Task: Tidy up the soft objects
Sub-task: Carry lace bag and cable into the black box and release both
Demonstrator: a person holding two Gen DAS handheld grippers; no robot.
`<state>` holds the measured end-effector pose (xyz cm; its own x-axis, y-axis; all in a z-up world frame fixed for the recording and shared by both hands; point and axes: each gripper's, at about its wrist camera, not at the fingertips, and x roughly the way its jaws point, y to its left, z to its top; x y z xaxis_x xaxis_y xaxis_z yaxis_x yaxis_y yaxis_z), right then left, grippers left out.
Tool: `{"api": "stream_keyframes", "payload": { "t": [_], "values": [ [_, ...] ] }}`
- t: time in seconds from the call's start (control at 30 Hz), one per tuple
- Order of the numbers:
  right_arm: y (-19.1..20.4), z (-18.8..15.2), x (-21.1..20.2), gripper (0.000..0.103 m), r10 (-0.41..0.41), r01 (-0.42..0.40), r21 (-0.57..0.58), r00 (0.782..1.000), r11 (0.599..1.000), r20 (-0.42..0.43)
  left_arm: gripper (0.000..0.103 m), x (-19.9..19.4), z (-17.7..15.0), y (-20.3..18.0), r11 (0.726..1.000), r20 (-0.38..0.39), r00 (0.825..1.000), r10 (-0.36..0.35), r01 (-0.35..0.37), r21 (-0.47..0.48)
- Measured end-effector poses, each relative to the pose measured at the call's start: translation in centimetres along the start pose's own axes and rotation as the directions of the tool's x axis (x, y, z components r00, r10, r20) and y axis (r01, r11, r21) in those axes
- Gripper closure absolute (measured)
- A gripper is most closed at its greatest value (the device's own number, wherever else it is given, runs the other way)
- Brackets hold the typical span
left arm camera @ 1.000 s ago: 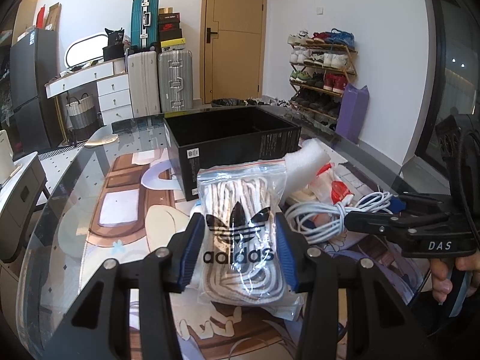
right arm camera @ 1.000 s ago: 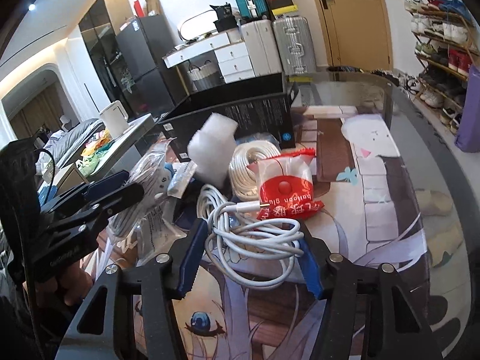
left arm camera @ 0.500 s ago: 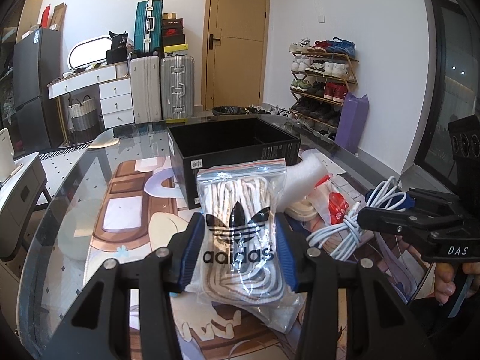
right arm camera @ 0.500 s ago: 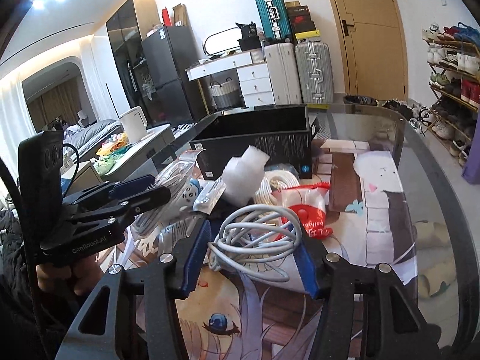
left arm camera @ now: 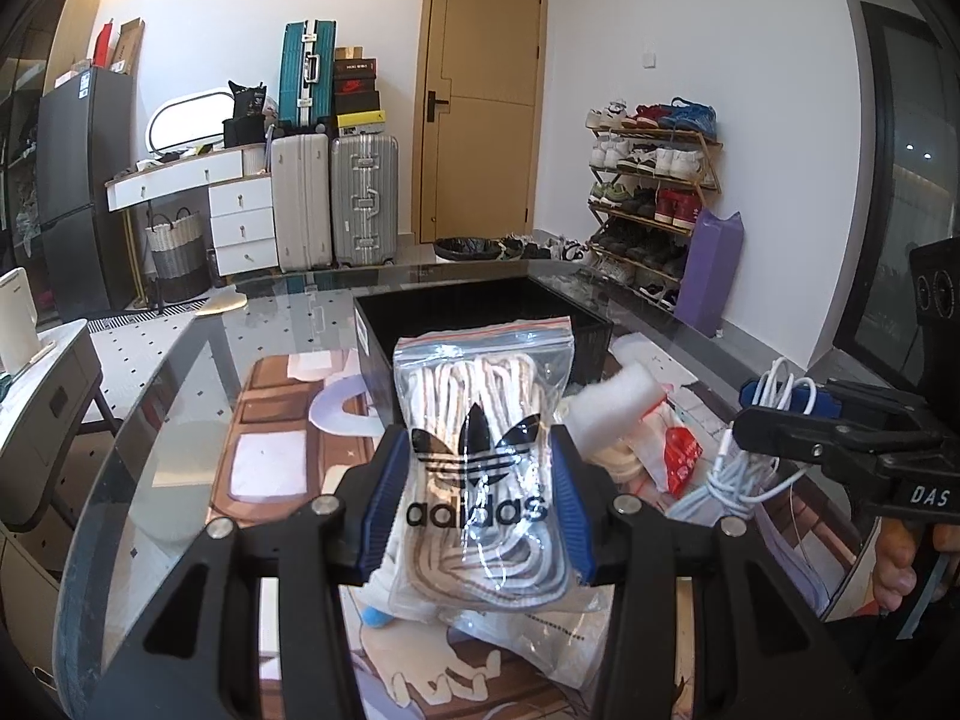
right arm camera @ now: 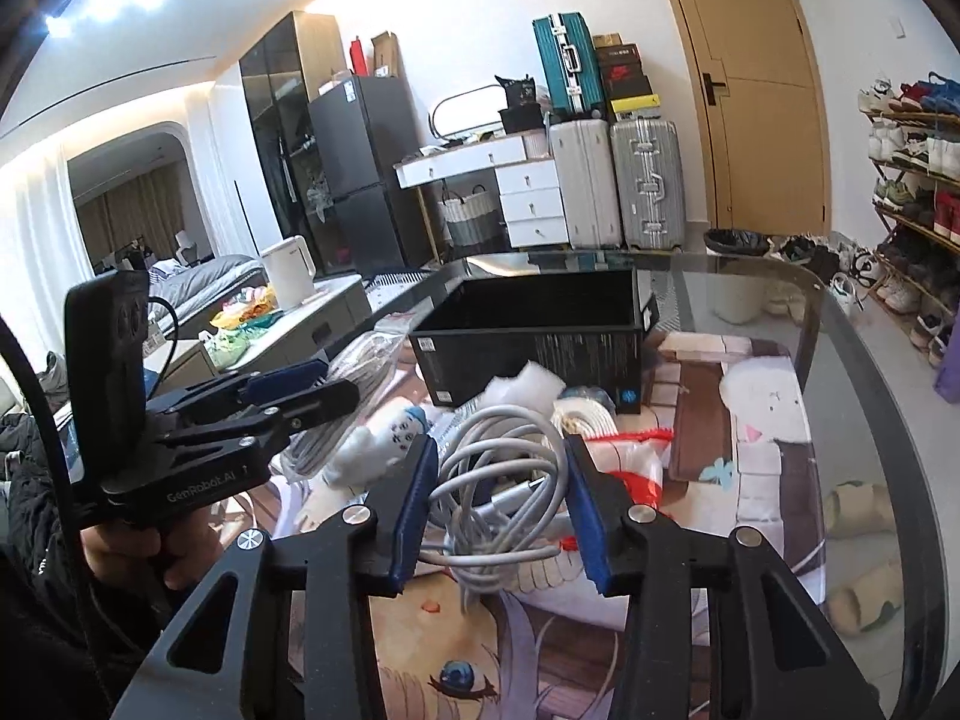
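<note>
Left gripper (left arm camera: 478,501) is closed w/ its blue pads on both sides of a clear zip bag (left arm camera: 480,468) of pale laces, "adidas" logo on the front. Bag is held upright, lifted off the table (left arm camera: 180,396), in front of the black box (left arm camera: 480,324). In the right wrist view the same gripper (right arm camera: 312,387) shows from the side, w/ the bag (right arm camera: 354,378) sticking out past its tips.

Right gripper (right arm camera: 497,501) is clamped on a coil of white cable (right arm camera: 501,480), pads pressing the loops from each side; coil is up off the table (right arm camera: 840,420). From the left wrist view that gripper (left arm camera: 780,414) sits at right w/ the cable (left arm camera: 738,480) hanging in loose loops below it.

Black box (right arm camera: 534,336) is open on top, standing on the table behind the pile; can't tell if anything's in it. Between box & grippers: a white foam piece (left arm camera: 618,402), a red-and-white plastic bag (left arm camera: 681,450), a coil of cream cord (right arm camera: 585,414), all touching or overlapping. Small white plush toy w/ blue top (right arm camera: 384,438) lies just beside the left gripper's tips. A printed cartoon mat (right arm camera: 750,420) covers part of the glass table.
</note>
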<state>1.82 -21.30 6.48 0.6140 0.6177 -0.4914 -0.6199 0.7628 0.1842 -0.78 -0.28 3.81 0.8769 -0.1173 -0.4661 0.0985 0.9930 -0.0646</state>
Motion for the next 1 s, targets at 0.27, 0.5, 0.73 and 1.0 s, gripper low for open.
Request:
{"api": "stream_keyframes", "payload": {
  "t": [0.27,0.5,0.73,1.0],
  "values": [
    [0.4,1.9,-1.1,0.061,0.017,-0.016,-0.019,0.998,1.0,0.062,0.058,-0.2,1.1,0.3,1.0,0.042,0.999,0.012,-0.013,0.005],
    [0.4,4.4,-1.7,0.061,0.028,-0.025,-0.026,0.99,0.999,0.136,0.058,-0.3,2.6,0.6,1.0,0.09,0.996,0.02,-0.021,0.005],
    [-0.2,7.2,-1.6,0.061,0.027,-0.021,-0.029,0.978,0.999,0.205,0.058,0.4,4.0,1.0,0.999,0.12,0.992,0.033,-0.033,-0.005],
    [-0.8,10.0,-0.5,0.061,0.02,-0.014,-0.027,0.964,1.0,0.266,0.057,2.7,5.3,1.7,0.998,0.128,0.99,0.056,-0.053,-0.028]
  ]
}}
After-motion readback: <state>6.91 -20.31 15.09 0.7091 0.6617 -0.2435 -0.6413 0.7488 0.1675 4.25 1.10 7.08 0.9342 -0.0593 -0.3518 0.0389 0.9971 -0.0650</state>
